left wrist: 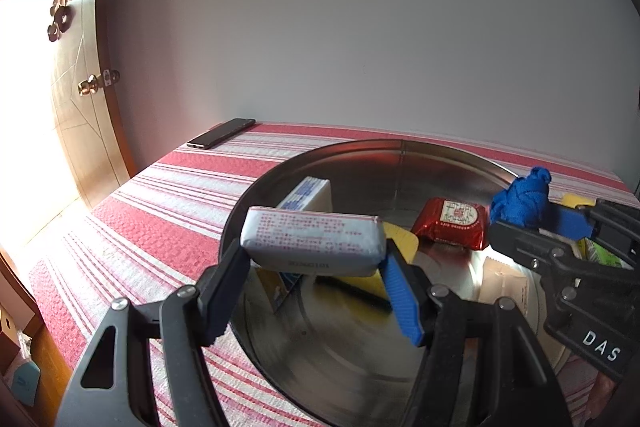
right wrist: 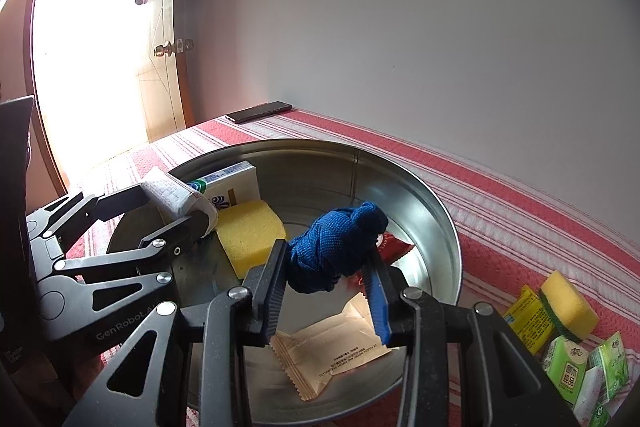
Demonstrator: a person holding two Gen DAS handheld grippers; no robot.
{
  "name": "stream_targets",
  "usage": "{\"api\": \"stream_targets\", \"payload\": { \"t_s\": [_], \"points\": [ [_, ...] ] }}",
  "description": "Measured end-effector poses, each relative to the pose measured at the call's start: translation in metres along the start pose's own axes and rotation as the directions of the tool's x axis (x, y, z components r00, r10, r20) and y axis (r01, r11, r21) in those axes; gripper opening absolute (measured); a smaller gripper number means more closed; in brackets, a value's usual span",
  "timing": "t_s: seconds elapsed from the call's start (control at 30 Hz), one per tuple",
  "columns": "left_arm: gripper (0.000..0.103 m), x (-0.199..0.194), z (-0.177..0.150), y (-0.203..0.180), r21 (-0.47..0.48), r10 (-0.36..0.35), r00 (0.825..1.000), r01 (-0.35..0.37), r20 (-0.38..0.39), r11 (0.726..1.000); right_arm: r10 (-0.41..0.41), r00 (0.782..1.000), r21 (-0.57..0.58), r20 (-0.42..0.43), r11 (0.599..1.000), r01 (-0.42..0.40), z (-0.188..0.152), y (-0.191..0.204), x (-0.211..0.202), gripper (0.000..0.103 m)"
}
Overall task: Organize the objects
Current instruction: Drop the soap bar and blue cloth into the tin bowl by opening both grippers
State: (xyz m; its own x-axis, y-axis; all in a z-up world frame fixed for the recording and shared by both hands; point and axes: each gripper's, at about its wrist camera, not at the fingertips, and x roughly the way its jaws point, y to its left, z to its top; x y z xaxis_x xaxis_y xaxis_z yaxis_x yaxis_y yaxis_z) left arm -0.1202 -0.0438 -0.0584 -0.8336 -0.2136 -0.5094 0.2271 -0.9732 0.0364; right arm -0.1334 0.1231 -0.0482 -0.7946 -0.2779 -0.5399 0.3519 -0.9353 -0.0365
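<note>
A round metal basin [left wrist: 360, 151] [right wrist: 444, 223] sits on a red and white striped cloth. My left gripper [left wrist: 316, 259] [right wrist: 176, 207] is shut on a white wrapped packet [left wrist: 314, 241] [right wrist: 172, 193], held over the basin's left rim. My right gripper [right wrist: 330, 263] [left wrist: 532, 223] is shut on a knotted blue cloth [right wrist: 340, 247] [left wrist: 520, 201], held above the basin's middle. Inside the basin lie a yellow sponge [right wrist: 250, 231] [left wrist: 400, 239], a white box with blue print [left wrist: 308, 193] [right wrist: 232, 183], a red foil packet [left wrist: 452, 225] [right wrist: 394, 247] and a beige sachet [right wrist: 332, 355].
A dark phone [left wrist: 222, 139] [right wrist: 258, 112] lies at the table's far corner by the wall. To the right of the basin lie another yellow sponge [right wrist: 568, 305], a yellow packet [right wrist: 528, 319] and green tissue packs [right wrist: 584, 371]. A wooden door [left wrist: 80, 67] stands left.
</note>
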Motion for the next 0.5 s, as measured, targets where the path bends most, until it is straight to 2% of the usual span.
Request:
{"api": "stream_targets", "payload": {
  "t_s": [0.27,0.5],
  "points": [
    [0.066,0.0031,-0.0007,-0.0054,0.048,-0.017,1.0,0.018,-0.022,0.999,0.003,1.0,-0.001,-0.018,1.0,-0.003,-0.0011,0.0044,0.007,0.04],
    [0.066,0.0042,-0.0012,-0.0069,0.05,-0.017,0.999,0.019,-0.03,0.999,0.001,1.0,0.02,-0.022,1.0,-0.001,-0.0031,0.0012,0.0094,0.04]
  ]
}}
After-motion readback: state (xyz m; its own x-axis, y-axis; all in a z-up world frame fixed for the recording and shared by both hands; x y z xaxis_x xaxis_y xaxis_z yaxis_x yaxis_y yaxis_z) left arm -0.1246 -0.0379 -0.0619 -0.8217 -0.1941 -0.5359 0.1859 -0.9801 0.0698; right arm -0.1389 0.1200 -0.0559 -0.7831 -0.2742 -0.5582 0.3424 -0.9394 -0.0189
